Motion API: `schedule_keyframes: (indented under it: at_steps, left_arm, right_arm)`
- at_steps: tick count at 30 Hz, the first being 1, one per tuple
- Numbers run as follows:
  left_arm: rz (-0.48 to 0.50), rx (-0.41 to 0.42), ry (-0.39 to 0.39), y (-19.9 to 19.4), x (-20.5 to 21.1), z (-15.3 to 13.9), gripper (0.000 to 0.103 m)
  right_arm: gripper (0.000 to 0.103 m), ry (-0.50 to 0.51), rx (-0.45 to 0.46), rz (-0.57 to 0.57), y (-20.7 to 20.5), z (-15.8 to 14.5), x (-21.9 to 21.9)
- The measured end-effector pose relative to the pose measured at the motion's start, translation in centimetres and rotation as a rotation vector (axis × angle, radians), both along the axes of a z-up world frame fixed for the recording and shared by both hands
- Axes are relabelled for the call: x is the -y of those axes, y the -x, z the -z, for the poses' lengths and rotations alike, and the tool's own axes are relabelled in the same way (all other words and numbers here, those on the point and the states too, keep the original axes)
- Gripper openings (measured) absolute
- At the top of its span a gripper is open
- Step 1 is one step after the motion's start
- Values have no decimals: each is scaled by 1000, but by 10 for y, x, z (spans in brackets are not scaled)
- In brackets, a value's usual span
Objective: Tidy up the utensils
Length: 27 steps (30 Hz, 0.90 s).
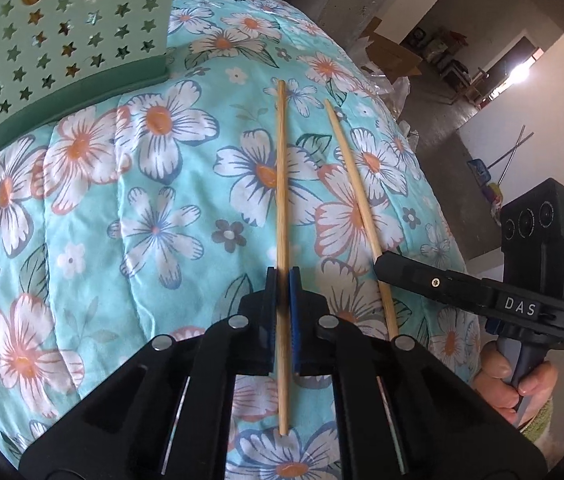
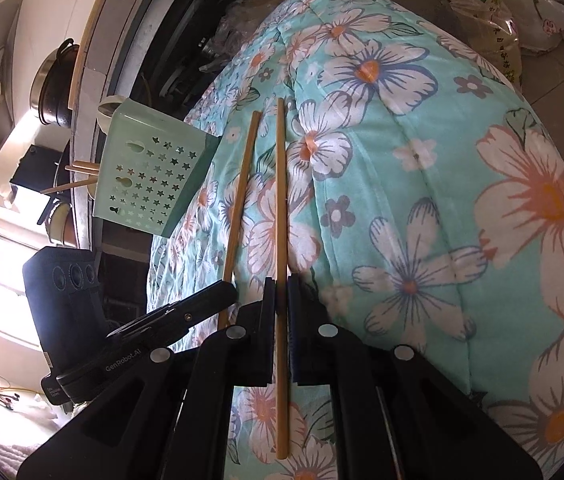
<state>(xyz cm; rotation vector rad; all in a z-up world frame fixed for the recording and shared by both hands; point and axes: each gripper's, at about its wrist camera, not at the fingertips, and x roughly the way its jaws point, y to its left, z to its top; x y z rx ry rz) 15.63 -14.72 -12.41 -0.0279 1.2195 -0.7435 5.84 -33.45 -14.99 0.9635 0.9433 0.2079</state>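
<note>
Left gripper (image 1: 282, 280) clamping chopstick (image 1: 281, 184), right gripper (image 2: 281, 288) clamping second chopstick (image 2: 280, 200), holder (image 1: 54, 52) well apart

quilt (image 1: 154, 184): turquoise w/ white-orange flowers
holder (image 1: 62, 52): mint green, star cutouts, darker base
chopsticks (image 1: 282, 208): tan wood
your grippers (image 1: 282, 292): black, blue pads

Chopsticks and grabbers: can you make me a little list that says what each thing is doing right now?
left gripper: shut on the left chopstick
right gripper: shut on the right chopstick
chopsticks: side by side, pointing forward over the quilt
holder: green with star holes, standing on the quilt, more chopsticks sticking out of it
quilt: turquoise with big flowers
</note>
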Motion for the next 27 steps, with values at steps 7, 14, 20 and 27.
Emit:
schedule_keyframes:
  at_steps: [7, 14, 20, 27]
  left_arm:
    - [-89, -28, 39, 11, -52, -9, 5]
    - [-231, -41, 10, 21, -122, -7, 5]
    - [-253, -30, -48, 28, -151, -5, 7]
    - [-225, 69, -57, 13, -157, -25, 26]
  right_arm:
    - [6, 22, -6, -49, -1, -5, -17]
    - [6, 59, -25, -179, -6, -10, -54]
    - [8, 144, -52, -270, -14, -18, -79]
    - [25, 276, -22, -300, -36, -45, -92]
